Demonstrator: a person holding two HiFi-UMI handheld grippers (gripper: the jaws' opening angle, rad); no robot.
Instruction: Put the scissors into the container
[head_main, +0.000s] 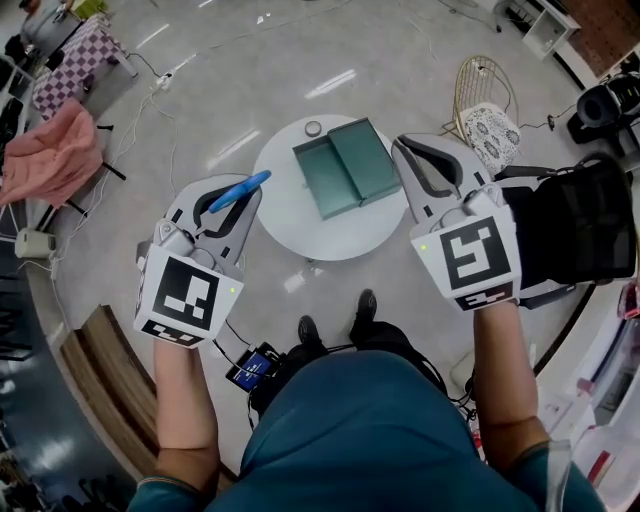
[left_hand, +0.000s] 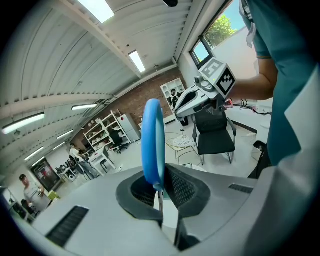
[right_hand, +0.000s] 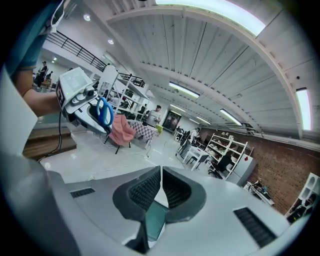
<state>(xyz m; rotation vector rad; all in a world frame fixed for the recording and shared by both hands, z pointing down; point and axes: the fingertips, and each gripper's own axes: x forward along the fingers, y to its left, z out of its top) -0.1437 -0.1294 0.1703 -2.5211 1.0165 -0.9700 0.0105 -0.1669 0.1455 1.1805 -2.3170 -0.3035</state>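
Blue scissors (head_main: 240, 189), thinly pinched in the left gripper (left_hand: 160, 192), may slip before the container (head_main: 348, 168); right gripper (right_hand: 160, 185) squeezed together, empty.

Both arms out in front of the torso, left forearm (head_main: 185, 400) and right forearm (head_main: 500, 370) bare and roughly parallel. The grippers sit at about the same level, well apart, noses pointing away from the body and angled slightly in toward each other. Left gripper (head_main: 243, 203) has its jaws clamped on the scissors (head_main: 240, 189), with the blue handle loop sticking out past the tips toward the right side. Right gripper (head_main: 402, 150) has its jaws pressed flat together, pad to pad, nothing between them.
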